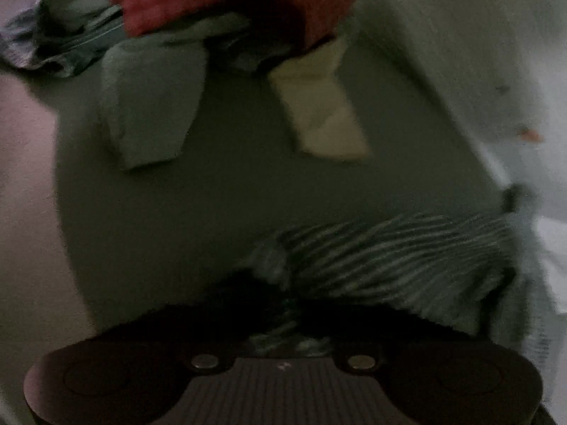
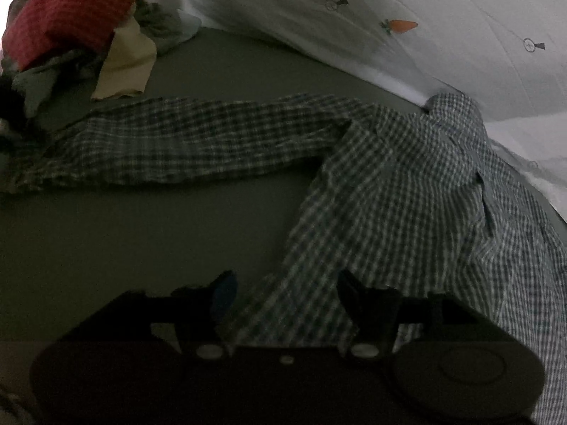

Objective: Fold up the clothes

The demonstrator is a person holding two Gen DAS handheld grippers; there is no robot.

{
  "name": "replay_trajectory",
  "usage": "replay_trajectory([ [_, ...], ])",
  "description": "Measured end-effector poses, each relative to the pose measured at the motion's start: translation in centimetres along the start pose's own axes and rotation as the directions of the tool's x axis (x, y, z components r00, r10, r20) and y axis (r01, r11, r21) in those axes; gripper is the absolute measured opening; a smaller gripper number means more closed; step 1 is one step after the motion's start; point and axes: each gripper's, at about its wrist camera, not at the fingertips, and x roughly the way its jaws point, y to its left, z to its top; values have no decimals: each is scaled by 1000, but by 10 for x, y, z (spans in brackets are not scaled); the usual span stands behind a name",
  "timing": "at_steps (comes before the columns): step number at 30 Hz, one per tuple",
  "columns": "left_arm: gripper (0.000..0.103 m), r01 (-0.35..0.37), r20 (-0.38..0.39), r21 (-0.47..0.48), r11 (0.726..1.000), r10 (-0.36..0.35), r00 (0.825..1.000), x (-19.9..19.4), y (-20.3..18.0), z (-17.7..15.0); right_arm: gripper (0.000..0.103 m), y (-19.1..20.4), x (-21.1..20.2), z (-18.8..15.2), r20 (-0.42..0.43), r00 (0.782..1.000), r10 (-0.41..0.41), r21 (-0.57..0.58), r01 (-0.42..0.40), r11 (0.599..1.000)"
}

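A dark-and-white checked shirt (image 2: 407, 191) lies spread on the grey bed surface (image 2: 124, 241), one long sleeve (image 2: 184, 141) stretched to the left. My right gripper (image 2: 283, 297) is open, its fingers on either side of the shirt's lower edge. In the left wrist view my left gripper (image 1: 290, 304) is shut on a bunched end of the checked shirt (image 1: 400, 258), which trails off to the right. The view is dim and blurred.
A pile of clothes sits at the far left: a red knitted piece (image 2: 71, 10), a cream cloth (image 2: 127, 63) and grey-green garments (image 1: 152, 106). A white quilt with carrot prints (image 2: 400, 24) runs along the far right edge.
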Motion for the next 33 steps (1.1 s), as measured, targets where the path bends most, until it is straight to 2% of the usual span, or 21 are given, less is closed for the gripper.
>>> replay_trajectory([
  [5,1,-44,42,-68,997,47,998,-1,6,0,59,-30,-1,17,40,999,-19,76,16,997],
  [9,1,-48,16,-85,995,49,999,10,7,-2,59,-68,14,47,63,998,-25,157,15,987],
  [13,1,-73,20,-72,995,75,997,2,1,-3,59,-101,41,90,95,993,-69,156,54,986],
  [15,1,-71,16,-107,992,73,997,3,4,-2,59,-117,63,112,98,993,-70,167,53,985],
  [17,2,-73,11,-121,990,74,997,4,4,-1,53,-131,87,134,94,994,-64,176,46,983],
  [20,2,-86,0,-128,988,86,996,5,2,1,47,-143,134,162,72,997,-8,166,-4,986],
  [22,3,-98,-14,-129,987,97,995,5,0,3,47,-146,163,176,55,998,37,140,-44,989],
  [27,3,-118,-47,-144,983,112,993,7,-2,10,53,-152,194,185,8,991,131,105,-131,986],
  [33,4,-153,-61,-133,979,146,987,8,-10,12,58,-159,225,193,-47,971,236,69,-232,970],
])
